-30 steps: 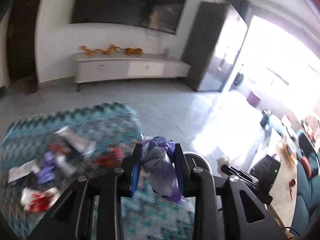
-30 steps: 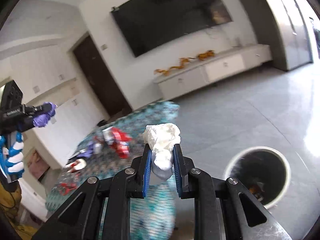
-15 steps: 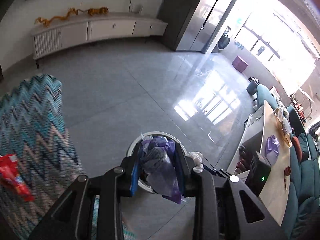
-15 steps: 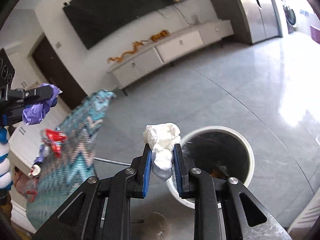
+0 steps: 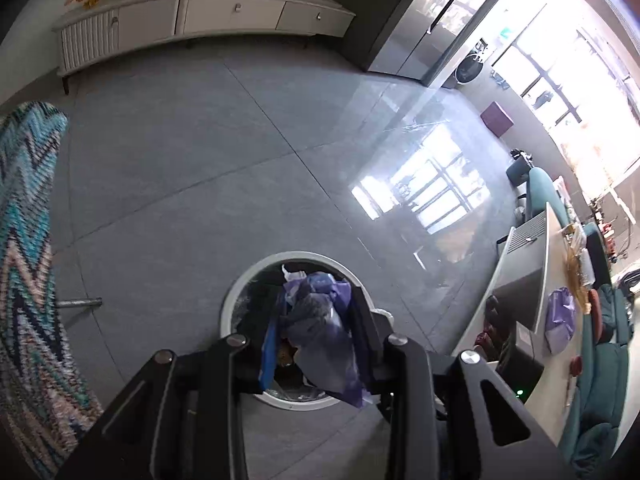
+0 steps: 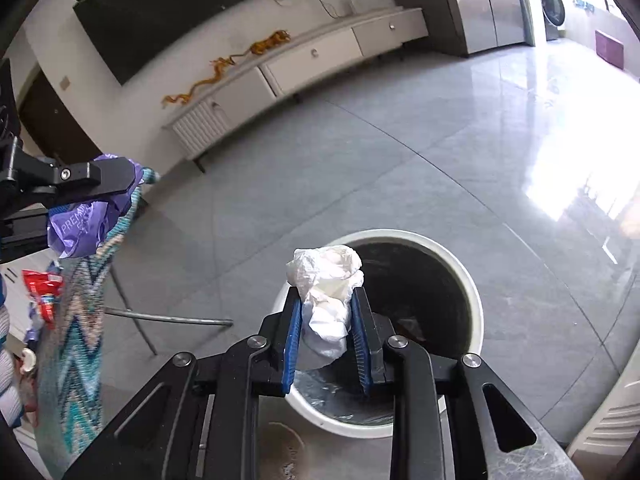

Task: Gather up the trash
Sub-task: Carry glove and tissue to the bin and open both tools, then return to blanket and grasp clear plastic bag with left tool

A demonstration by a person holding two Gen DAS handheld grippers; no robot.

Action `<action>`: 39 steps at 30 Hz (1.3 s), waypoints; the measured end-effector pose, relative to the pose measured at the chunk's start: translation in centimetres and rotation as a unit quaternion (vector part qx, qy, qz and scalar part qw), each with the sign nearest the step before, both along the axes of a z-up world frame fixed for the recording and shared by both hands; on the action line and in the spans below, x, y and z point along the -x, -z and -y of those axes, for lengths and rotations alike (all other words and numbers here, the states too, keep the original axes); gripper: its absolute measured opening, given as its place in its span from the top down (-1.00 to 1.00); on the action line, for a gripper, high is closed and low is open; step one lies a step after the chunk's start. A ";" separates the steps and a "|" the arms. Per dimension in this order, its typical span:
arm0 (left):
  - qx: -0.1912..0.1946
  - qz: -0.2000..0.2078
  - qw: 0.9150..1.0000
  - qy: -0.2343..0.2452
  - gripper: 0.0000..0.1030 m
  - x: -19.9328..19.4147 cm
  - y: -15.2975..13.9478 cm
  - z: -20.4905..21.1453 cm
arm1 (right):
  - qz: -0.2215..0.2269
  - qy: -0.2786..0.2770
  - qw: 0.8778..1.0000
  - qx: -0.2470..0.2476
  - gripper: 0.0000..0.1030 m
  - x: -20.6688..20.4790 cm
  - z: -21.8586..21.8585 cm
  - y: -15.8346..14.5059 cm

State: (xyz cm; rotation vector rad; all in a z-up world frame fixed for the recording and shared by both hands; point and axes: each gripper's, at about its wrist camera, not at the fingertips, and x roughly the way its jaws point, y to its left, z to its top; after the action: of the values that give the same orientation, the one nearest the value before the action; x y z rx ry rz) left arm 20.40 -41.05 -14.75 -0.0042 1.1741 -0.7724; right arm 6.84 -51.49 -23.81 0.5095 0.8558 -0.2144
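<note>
Both bits of trash hang over the bin [image 6: 472,300] now, and you can judge how they will behave: feather-light, soft, crumpled stuff with no stiffness at all, the kind that squashes under the pads and may cling to them rather than drop cleanly. The left claw [image 5: 316,332] has the purple wrapper [image 5: 320,328], a scrunched film with grey folds and a loose tail trailing below the fingers; its jaws have just been opening, and on the left side a sliver of daylight shows between the blue pad and the film, so the wrapper looks barely caught, resting against the right finger more than pinched. The right claw [image 6: 328,336] carries the white tissue wad [image 6: 328,292], puffed up above the fingertips and narrowing to a waist between the blue pads; those jaws have just been opening too, yet the paper is in contact with both pads there. For taking hold, the bunched middle is the place on either piece, since the thin edges would likely tear or slide out. Slippery plastic on one side, fragile paper on the other. The bin itself is white-rimmed, dark inside, standing on the grey tiled floor [image 6: 400,168], beside the surface under a zigzag cloth [image 5: 28,260].
</note>
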 end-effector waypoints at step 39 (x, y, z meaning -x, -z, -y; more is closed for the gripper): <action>0.075 0.179 0.975 -0.111 -0.09 10.5 -16.7 -28.4 | 0.181 -0.051 0.982 0.022 -0.06 6.5 -14.7 -18.3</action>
State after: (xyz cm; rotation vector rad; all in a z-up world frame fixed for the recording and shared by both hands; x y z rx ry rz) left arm 9.92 -12.65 1.97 -0.1151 0.7556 -0.6296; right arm 0.31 -36.80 -5.46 0.4442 0.5189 -0.0435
